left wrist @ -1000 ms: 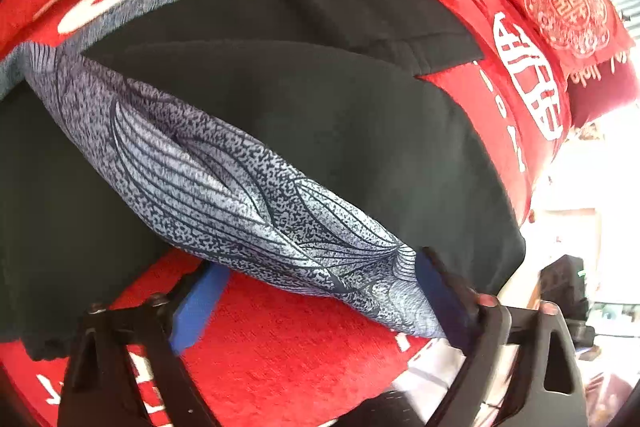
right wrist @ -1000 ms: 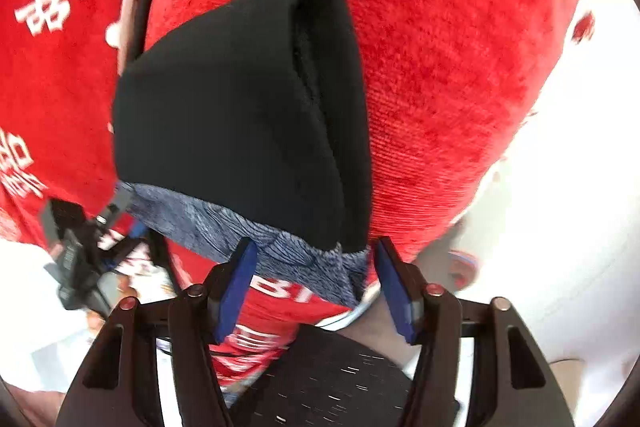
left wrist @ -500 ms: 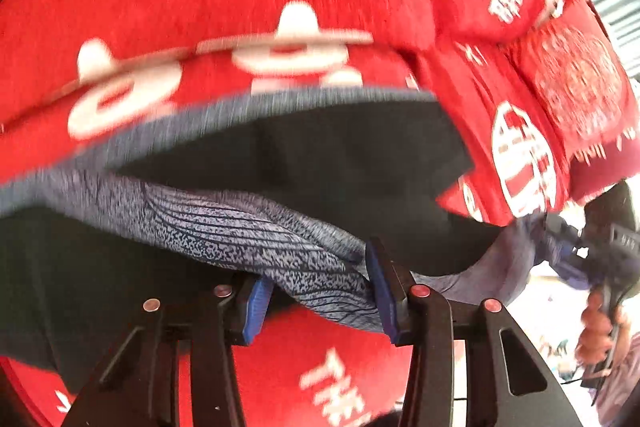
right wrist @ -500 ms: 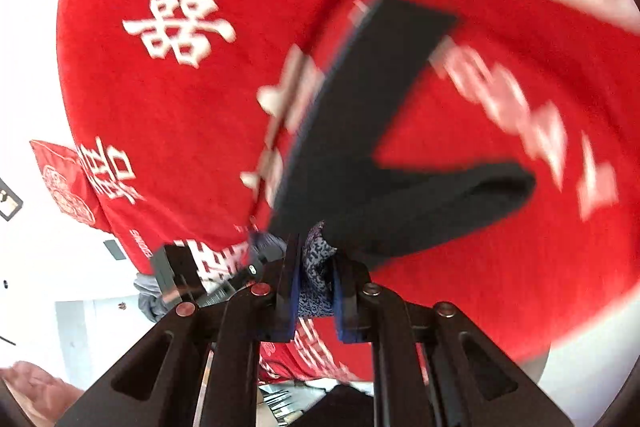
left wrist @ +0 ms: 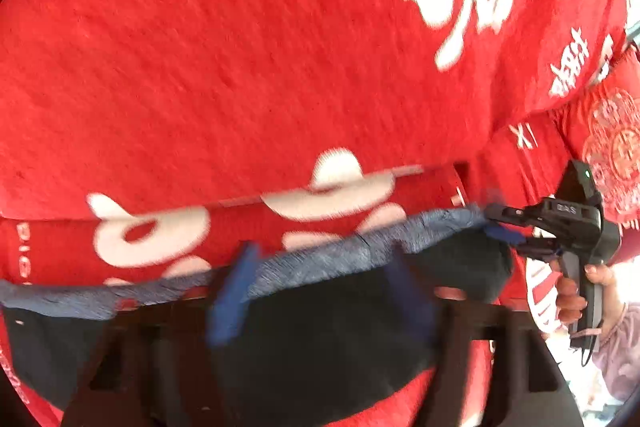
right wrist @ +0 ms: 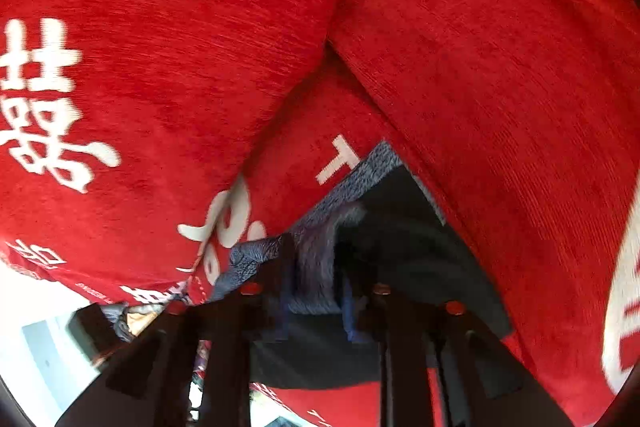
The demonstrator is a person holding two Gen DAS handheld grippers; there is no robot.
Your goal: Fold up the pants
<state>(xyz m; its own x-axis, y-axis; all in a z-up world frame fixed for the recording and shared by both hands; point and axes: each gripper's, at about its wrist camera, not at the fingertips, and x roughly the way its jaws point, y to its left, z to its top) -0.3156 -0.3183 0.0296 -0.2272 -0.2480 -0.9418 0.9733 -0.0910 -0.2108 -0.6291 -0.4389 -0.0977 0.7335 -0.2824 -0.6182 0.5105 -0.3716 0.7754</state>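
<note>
- Your pants (left wrist: pixel 320 327) are soft, thin, dark cloth with a grey patterned waistband (left wrist: pixel 360 247); they look light and limp, so I expect them to sag and slide wherever you let go.
- Take hold at the waistband (the thicker grey edge should give the pads more to bite on than the slack dark cloth).
- The pants lie on a red cover (left wrist: pixel 240 47) with white characters, the waistband running across its seat toward the back cushions.
- Your left gripper (left wrist: pixel 320 291) stands over the middle of the waistband; its jaws are opening, the grey edge lies between the blue pads, and they look clear of it, though blur hides the contact.
- Your right gripper (right wrist: pixel 316 291) is at the waistband's end, in the corner where two cushions meet; its jaws are opening too, with a bunch of grey cloth between the pads, seemingly loose.
- In the left view, your right hand (left wrist: pixel 580 291) shows at the far right, holding that gripper at the waistband's tip.
</note>
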